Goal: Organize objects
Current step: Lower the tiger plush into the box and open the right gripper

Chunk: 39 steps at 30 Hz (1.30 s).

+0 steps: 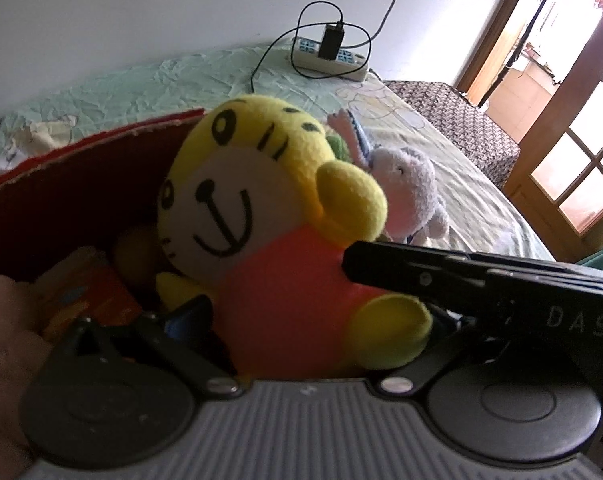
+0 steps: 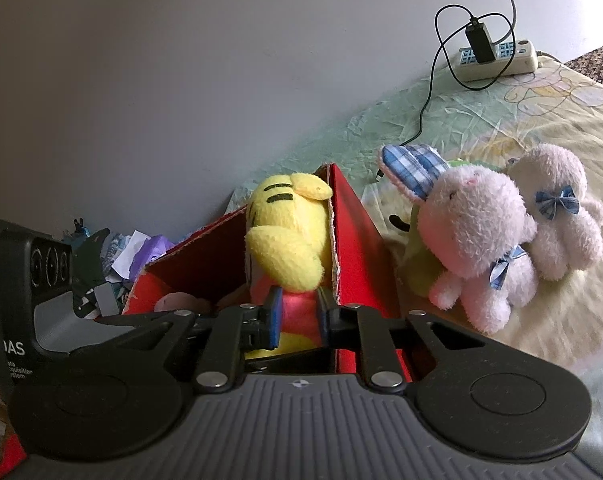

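A yellow tiger plush [image 2: 287, 236] in an orange shirt hangs over the open red box [image 2: 353, 232]. My right gripper [image 2: 297, 316] is shut on the plush's orange body, blue pads on both sides. In the left wrist view the plush [image 1: 261, 240] faces the camera above the red box [image 1: 81, 184], with the right gripper's black finger [image 1: 385, 266] pressed on its shirt. My left gripper [image 1: 297, 320] sits wide around the plush's lower body; only its left finger [image 1: 185, 320] shows, apart from the plush. Two pink rabbit plushes [image 2: 477, 232] [image 2: 557, 208] lie on the bed beside the box.
A pale green and yellow bedsheet [image 2: 541, 128] covers the bed. A white power strip [image 2: 501, 56] with a black charger and cable lies by the wall. The box holds other toys [image 1: 81, 284]. Crumpled paper [image 2: 137, 248] lies behind the box. A wooden door [image 1: 561, 160] stands at the right.
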Tool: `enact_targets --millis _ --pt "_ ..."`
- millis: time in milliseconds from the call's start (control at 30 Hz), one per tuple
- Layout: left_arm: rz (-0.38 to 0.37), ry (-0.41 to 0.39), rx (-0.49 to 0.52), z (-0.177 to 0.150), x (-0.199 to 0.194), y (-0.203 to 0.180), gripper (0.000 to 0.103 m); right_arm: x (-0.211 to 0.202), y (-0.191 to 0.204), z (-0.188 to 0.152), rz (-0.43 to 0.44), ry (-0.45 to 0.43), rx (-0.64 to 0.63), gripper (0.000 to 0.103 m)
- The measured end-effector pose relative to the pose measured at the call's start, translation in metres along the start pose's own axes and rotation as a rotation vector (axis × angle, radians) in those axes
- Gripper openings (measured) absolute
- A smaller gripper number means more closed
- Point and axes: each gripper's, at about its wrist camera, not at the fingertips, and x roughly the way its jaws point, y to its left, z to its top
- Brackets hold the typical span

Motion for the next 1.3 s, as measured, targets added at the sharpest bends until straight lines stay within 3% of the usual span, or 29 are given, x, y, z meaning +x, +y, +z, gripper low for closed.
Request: enact_targets --millis 400,533,1000,1300 --pt "0.048 0.010 0.005 0.002 -0.001 -0.007 0.102 -0.003 -0.002 0.000 0.011 0.008 0.015 0.015" --pt "0.076 0.006 0.016 0.003 -0.003 -0.013 0.102 -0.008 -0.003 0.000 0.027 0.007 0.027 0.019" --pt "0.172 -0.049 0.031 -0.005 -0.027 -0.027 0.101 -0.039 -0.003 -0.009 0.052 -0.048 0.032 0.022" --pt "0.148 -0.076 0.067 -0.015 -0.047 -0.044 0.101 -0.064 -0.020 -0.023 0.040 -0.091 0.097 0.022"
